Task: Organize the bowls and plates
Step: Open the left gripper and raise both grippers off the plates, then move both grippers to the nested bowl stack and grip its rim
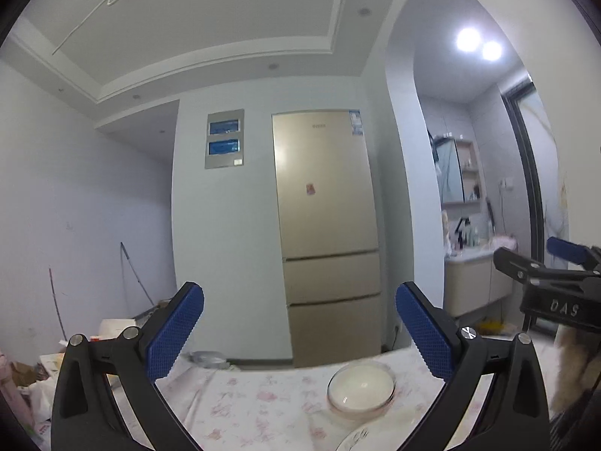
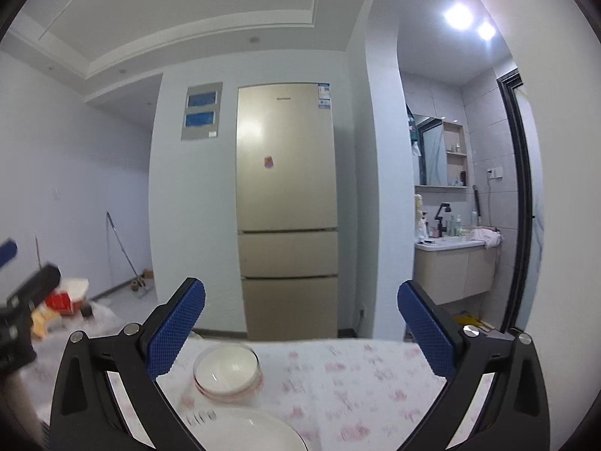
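Observation:
A clear glass bowl (image 1: 361, 387) (image 2: 227, 372) with a pinkish base stands upright on the floral tablecloth. Just in front of it lies a white plate (image 2: 244, 432), of which only a sliver of rim (image 1: 353, 441) shows in the left wrist view. My left gripper (image 1: 300, 330) hangs above the table with its blue pads wide apart and nothing between them; the bowl sits below, toward the right pad. My right gripper (image 2: 300, 329) is open and empty too, with the bowl below, near its left pad. Each gripper shows at the edge of the other's view (image 1: 529, 250) (image 2: 28, 263).
The table (image 1: 263, 394) (image 2: 357, 376) ends just past the bowl. A second glass dish (image 1: 206, 357) lies near its far left edge. Beyond stand a gold fridge (image 1: 323, 225) (image 2: 285, 206), boxes and clutter (image 2: 67, 297) on the floor at left, and a washbasin alcove (image 2: 450, 248) at right.

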